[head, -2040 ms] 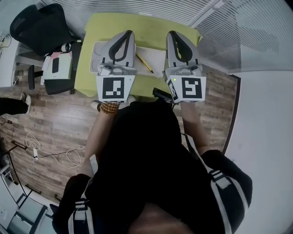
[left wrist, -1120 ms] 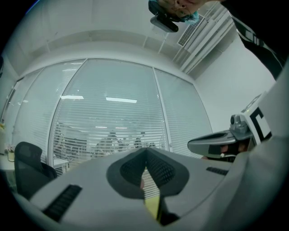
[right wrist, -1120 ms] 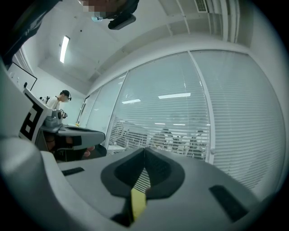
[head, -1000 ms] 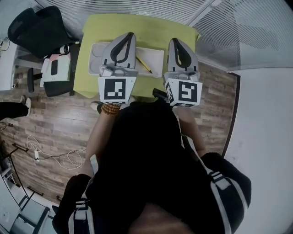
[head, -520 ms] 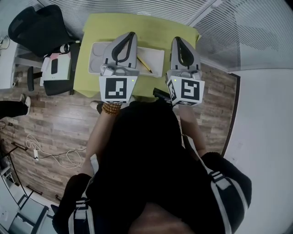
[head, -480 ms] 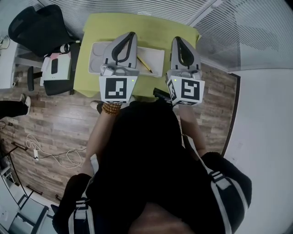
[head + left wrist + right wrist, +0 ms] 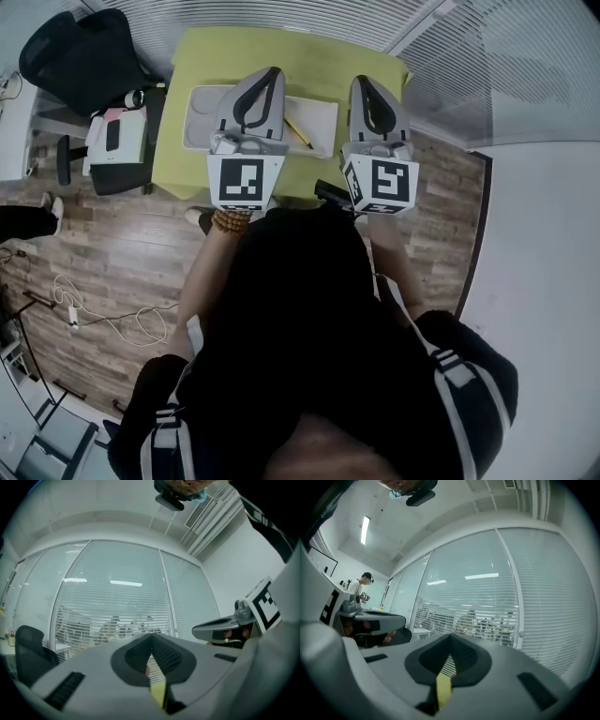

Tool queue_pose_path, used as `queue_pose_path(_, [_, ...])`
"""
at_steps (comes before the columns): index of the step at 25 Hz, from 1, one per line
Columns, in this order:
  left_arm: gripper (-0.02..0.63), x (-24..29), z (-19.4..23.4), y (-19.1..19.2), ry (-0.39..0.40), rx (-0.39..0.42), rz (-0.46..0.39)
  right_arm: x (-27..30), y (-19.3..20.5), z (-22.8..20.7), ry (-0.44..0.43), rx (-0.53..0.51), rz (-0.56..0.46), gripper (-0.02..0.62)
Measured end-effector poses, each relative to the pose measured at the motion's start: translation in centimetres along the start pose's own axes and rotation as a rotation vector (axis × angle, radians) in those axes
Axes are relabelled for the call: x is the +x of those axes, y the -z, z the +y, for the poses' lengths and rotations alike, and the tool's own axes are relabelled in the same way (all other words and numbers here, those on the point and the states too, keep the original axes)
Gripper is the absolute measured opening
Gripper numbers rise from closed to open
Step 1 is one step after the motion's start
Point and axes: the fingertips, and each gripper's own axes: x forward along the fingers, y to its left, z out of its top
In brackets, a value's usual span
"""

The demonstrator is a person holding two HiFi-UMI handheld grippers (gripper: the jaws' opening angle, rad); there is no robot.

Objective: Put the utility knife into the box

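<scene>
Nearest to you, on the near side of the box, both marker cubes sit over your chest. A bead bracelet (image 7: pixel 229 221) shows on the wrist under the left one.

Your left gripper (image 7: pixel 269 73) reaches out level above the middle of the box (image 7: pixel 202 112). Its jaws are closed tip to tip with nothing between them. In the left gripper view only a sliver of yellow-green shows through the slot behind the tips.

Your right gripper (image 7: pixel 362 82) is held level too, just past the box's right end, and runs almost parallel to the left one. Its jaws are also pressed together and empty.

The box is white, shallow and open. It lies with its long side across the yellow-green tabletop (image 7: pixel 291 52), close to the near edge. Its left part, clear of your left gripper, shows rounded hollows.

The utility knife (image 7: pixel 300 134) is a slim yellow bar on the white of the box's right part, in the gap between your two grippers. Neither gripper touches it. Its long axis runs on a slant, from the box's near right corner back toward the far left, and the far end passes under your left gripper. You cannot tell from here which end is the blade.

Left of the box, off the tabletop, stands a black office chair (image 7: pixel 84 56) on the wood floor (image 7: pixel 112 262). Beyond the box's far side, past the tabletop, is a wall of white blinds (image 7: pixel 281 14).
</scene>
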Motion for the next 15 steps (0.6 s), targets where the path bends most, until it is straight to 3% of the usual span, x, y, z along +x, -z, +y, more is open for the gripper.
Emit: queue_pose_path(15, [0.011, -1.4, 1.2, 1.1, -0.050, -0.001, 0.039, 0.9, 0.5, 2.2, -0.092, -0.015, 0.022, 0.000])
